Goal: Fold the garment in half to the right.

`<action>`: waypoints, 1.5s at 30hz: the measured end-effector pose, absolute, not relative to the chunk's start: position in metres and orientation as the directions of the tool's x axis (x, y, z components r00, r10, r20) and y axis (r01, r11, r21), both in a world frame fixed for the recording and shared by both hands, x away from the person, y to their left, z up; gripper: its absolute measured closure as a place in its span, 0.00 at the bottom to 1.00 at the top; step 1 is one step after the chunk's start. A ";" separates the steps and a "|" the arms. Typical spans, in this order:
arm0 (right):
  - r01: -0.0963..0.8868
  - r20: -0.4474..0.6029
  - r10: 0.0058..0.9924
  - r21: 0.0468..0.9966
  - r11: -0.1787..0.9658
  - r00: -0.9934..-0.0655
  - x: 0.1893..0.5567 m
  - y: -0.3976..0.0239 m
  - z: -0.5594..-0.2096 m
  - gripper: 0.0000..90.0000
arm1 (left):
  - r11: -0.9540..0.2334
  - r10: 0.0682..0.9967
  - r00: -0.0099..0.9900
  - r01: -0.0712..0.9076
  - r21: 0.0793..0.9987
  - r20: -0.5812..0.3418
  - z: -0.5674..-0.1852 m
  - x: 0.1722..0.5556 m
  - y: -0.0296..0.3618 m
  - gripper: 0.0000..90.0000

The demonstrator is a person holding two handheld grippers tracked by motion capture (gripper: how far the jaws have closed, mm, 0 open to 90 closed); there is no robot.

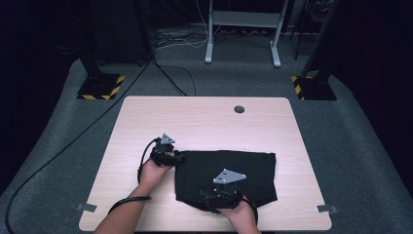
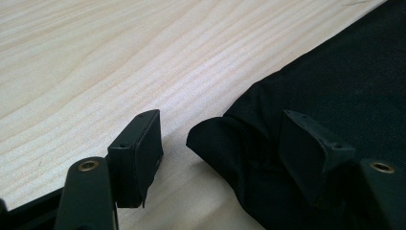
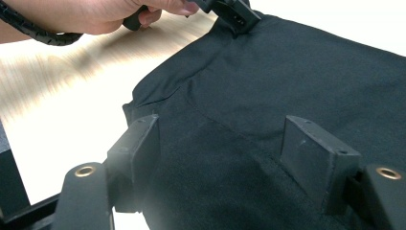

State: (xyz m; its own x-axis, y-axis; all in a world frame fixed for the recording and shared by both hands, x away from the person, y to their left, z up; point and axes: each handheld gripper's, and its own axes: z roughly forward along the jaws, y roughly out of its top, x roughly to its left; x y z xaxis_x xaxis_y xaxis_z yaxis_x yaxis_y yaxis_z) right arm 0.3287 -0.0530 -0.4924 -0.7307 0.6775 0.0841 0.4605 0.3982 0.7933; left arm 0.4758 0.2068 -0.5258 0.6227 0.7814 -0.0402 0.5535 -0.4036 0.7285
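nearest the person's edge of the pale wood-grain desk (image 1: 146,122), the right tongs (image 1: 221,197) sit low over the near hem of the folded black cotton garment (image 1: 243,170), which lies flat on the desk's right-hand half. in the right gripper view the jaws stand well apart with cloth spread between and under them; they look released, though whether a pad brushes the fabric is hard to say from here. my guess is that this hand is parked there to pin or pick up the near edge for a fold.

further in, the left tongs (image 1: 176,157) sit at the garment's far left corner, low and nearly flat to the desk. in the left gripper view the jaws are open a fair way: one pad rests over bare wood, the other over the black cloth, and the rounded corner lies in the gap between them, not yet pinched. that straddling suggests a grip on the corner comes next.

beyond the garment the desk runs bare up to a small round dark grommet hole (image 1: 239,109) near its far edge.
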 end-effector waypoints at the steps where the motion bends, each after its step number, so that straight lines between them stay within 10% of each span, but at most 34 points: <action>1: 0.461 0.084 0.678 0.793 0.398 -0.731 0.329 -0.053 -0.492 0.33 | -0.405 0.781 0.624 0.552 0.729 -0.038 -0.526 0.476 0.207 0.36; 45: 0.422 0.065 0.598 0.769 0.480 -0.799 0.324 0.019 -0.515 0.37 | -0.399 0.777 0.629 0.527 0.750 -0.028 -0.529 0.472 0.207 0.40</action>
